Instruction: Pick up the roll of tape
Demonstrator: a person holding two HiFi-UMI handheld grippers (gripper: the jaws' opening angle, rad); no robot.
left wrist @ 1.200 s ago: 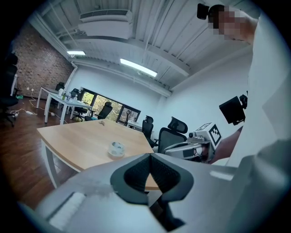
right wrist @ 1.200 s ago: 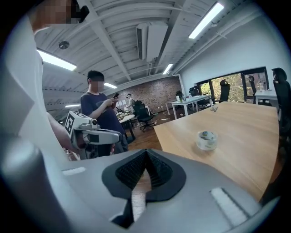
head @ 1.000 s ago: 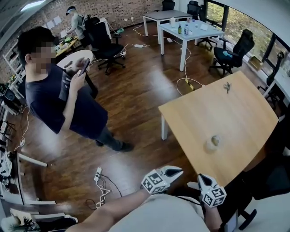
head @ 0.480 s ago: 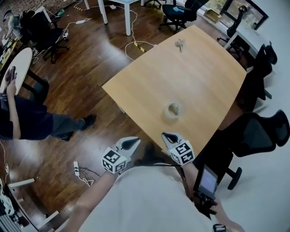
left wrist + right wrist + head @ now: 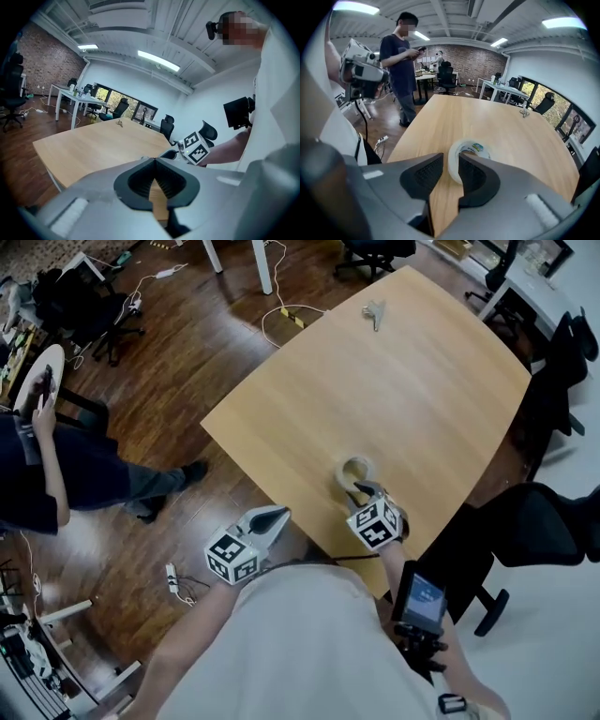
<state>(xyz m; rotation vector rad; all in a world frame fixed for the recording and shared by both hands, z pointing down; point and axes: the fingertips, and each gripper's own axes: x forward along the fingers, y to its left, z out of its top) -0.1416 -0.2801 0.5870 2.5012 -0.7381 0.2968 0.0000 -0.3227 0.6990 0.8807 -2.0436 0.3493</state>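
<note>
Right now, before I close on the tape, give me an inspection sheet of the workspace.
Surface: wooden table, two things on it.
Job's things: tape lying flat near the near edge.
Clutter: keys at the far side.
Grippers: right gripper at the tape, jaws opening, its near wall between them, unpressed; left gripper shut, empty, beside the table.
Cables: cable and power strip on the floor.
Surroundings: person standing at left; chairs at right.
</note>
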